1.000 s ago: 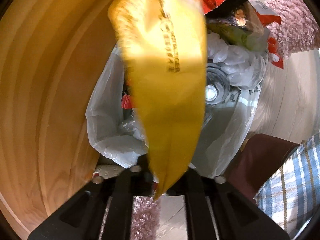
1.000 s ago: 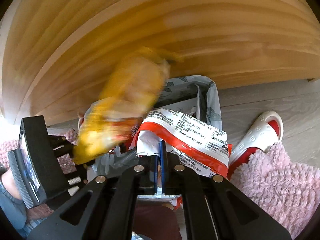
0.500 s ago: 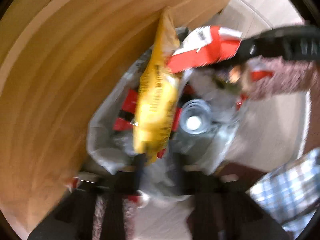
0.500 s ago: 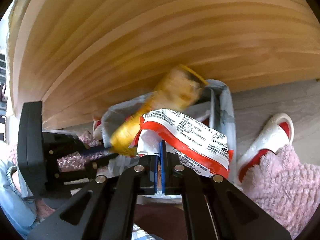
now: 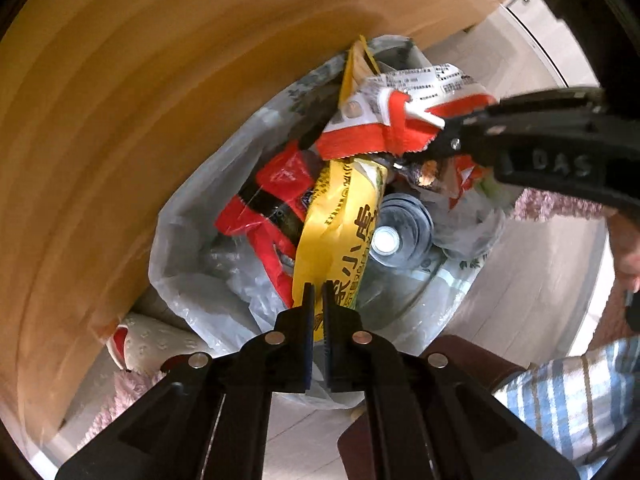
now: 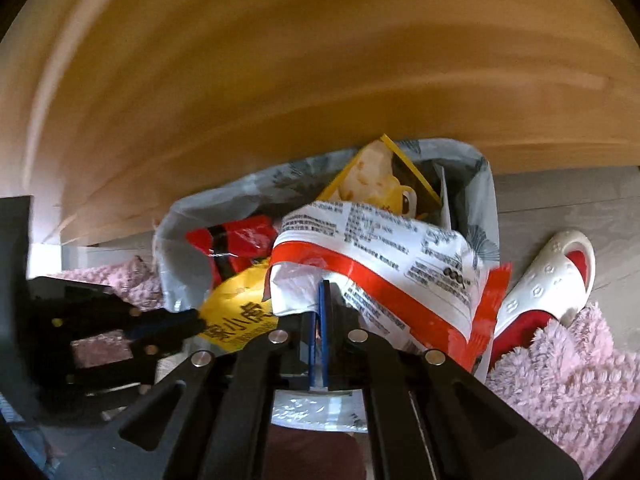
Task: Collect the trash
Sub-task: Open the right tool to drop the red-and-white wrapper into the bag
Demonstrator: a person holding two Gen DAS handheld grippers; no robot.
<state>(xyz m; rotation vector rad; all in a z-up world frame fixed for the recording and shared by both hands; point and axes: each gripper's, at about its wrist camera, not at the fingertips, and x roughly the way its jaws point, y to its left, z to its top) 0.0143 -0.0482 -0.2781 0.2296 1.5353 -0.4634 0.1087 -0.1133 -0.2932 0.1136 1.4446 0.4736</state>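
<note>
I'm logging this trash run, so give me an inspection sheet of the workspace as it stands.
Surface: grey wood-look floor, beside a wooden panel.
Job's things: bin lined with a grey bag, crowded with wrappers; yellow snack bag lying over the opening; red and white wrapper above it; a clear bottle inside.
Clutter: white and red slipper, pink fluffy rug.
Grippers: left gripper shut on the yellow snack bag; right gripper shut on the red and white wrapper.
Cables: nothing seen.
Surroundings: a plaid sleeve at lower right of the left view.
</note>
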